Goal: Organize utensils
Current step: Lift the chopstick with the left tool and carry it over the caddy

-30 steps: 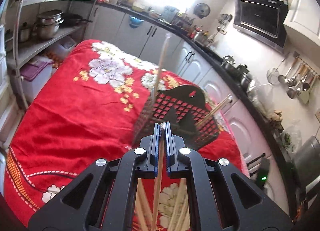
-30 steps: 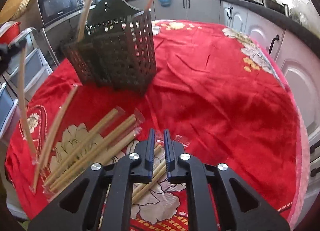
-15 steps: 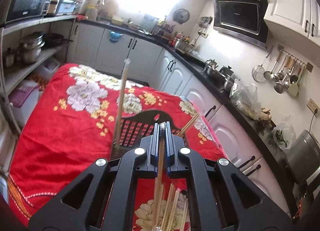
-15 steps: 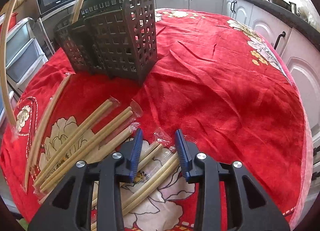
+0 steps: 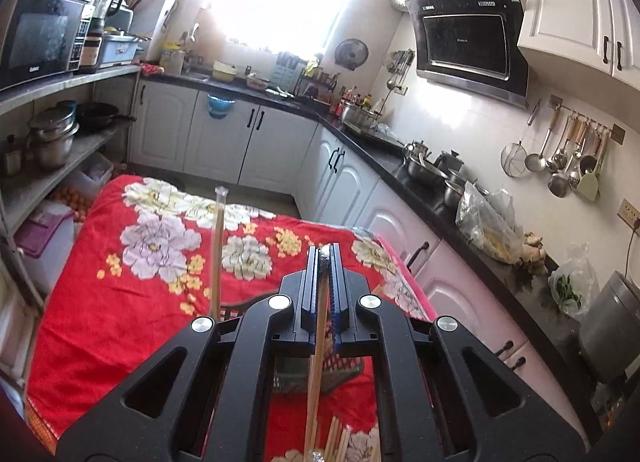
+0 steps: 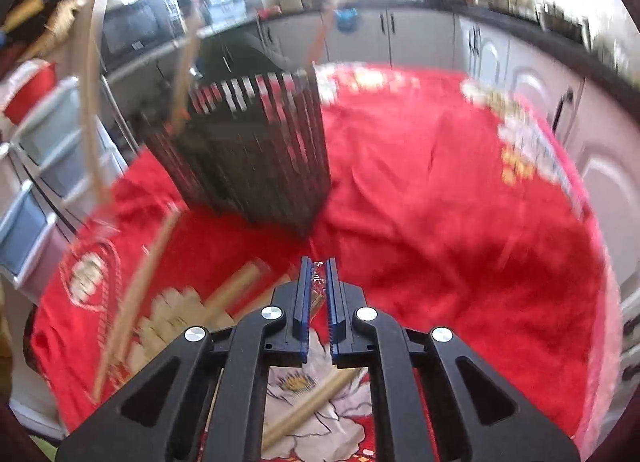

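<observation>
Left tool (image 5: 325, 258) pinches chopstick (image 5: 316, 362) (upright, lengthwise).

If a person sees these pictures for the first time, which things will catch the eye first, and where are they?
First comes the bright red flowered cloth covering the whole table. On it, toward the left in the right wrist view, stands a dark slotted utensil basket with chopsticks rising from it. Close to the camera, the left gripper is shut on a wrapped pair of chopsticks, and more wrapped pairs lie on the cloth.
</observation>
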